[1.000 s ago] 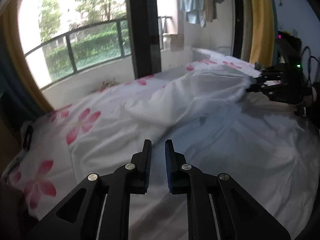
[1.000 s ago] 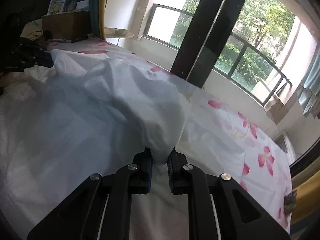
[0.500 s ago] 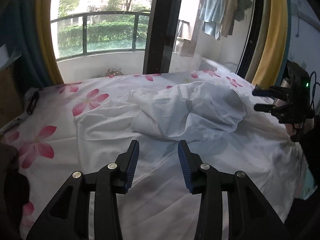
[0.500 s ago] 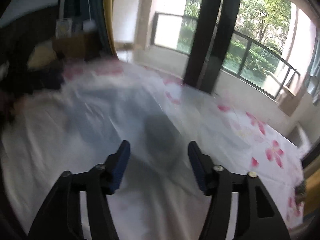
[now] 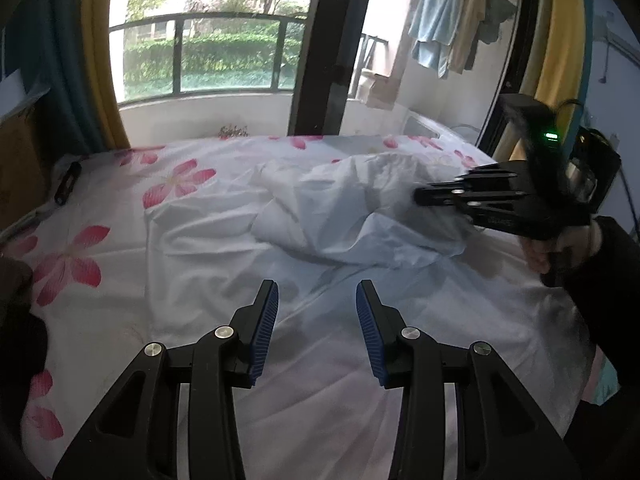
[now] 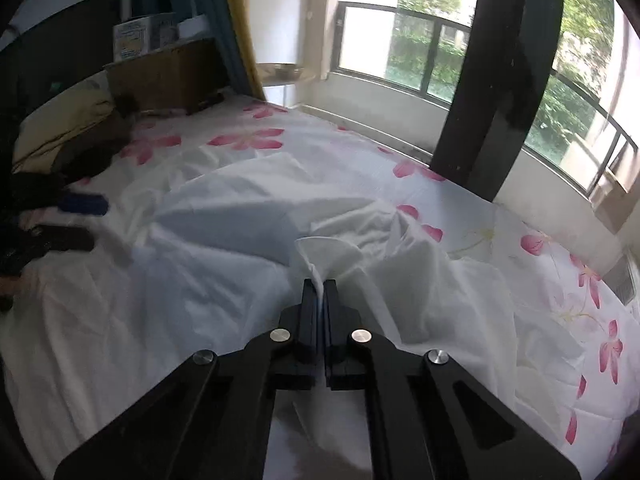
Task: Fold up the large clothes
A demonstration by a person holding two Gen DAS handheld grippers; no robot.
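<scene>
Right tool (image 6: 319,286) clenched on a fold of the white garment (image 6: 248,216), bunched mid-bed.
Left tool (image 5: 316,312) hangs released, empty; we judge it must next take a matching edge near the bed's (image 5: 120,208) near side.

Left wrist view: right hand-held gripper (image 5: 424,196) at 3 o'clock is motion-blurred, so its jaw gap is unreadable there. The hand (image 5: 560,246) gripping it is half covered by a dark sleeve (image 5: 608,288) that runs off the right edge. Dark object (image 5: 66,182) on the bed (image 5: 100,320) at 9 o'clock: too small to identify. Right wrist view: left hand-held gripper (image 6: 80,220) at 9 o'clock is smeared, cut by the left edge. The white garment (image 6: 248,216) hem vanishes between the closed pads.
</scene>
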